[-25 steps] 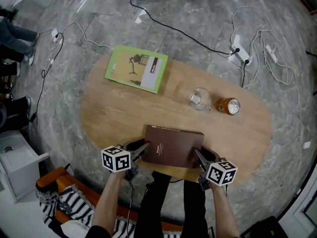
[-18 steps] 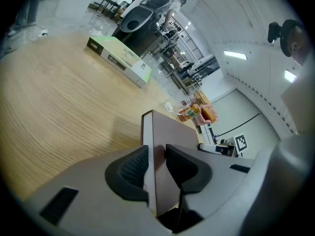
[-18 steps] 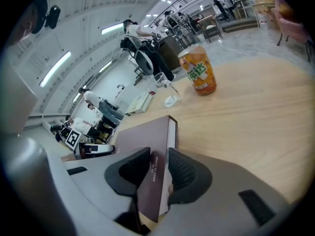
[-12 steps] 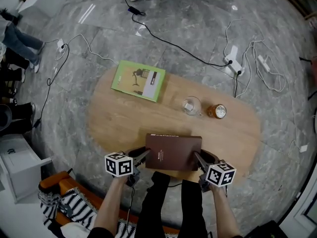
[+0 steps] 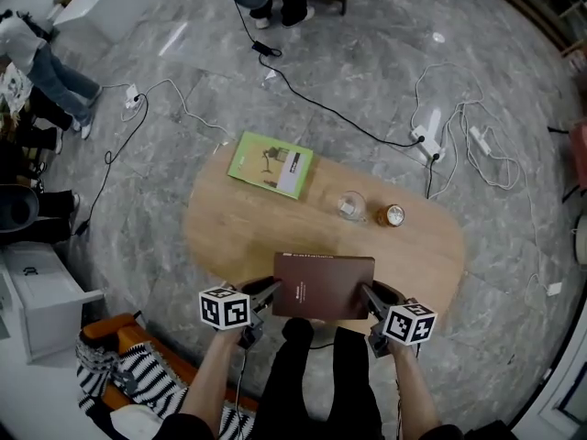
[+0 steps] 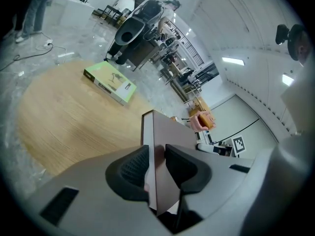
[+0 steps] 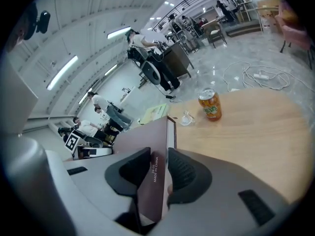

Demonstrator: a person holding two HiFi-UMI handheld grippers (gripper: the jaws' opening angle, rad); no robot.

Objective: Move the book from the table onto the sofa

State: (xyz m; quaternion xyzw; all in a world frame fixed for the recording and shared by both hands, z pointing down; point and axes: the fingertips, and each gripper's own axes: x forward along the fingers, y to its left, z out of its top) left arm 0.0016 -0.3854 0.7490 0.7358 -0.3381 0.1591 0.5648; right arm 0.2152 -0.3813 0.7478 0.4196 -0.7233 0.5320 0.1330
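A dark brown book (image 5: 323,285) hangs flat in the air above the near edge of the oval wooden table (image 5: 248,227). My left gripper (image 5: 269,291) is shut on its left edge, the right gripper (image 5: 370,293) on its right edge. In the left gripper view the pads of my left gripper (image 6: 156,166) clamp the brown book (image 6: 167,132) at its spine side. In the right gripper view my right gripper (image 7: 158,173) pinches the book's cover (image 7: 150,136); its jaws have just been closing slightly on the book.
A green book (image 5: 271,164), a glass (image 5: 349,206) and an orange can (image 5: 393,215) lie on the table. An orange sofa with a striped cushion (image 5: 128,365) is at the lower left. A white cabinet (image 5: 41,296) stands left. Cables and a power strip (image 5: 427,139) cross the floor.
Both grippers have risen together with the brown book, which now hangs well above the table. The table and the things on it look smaller and farther below.
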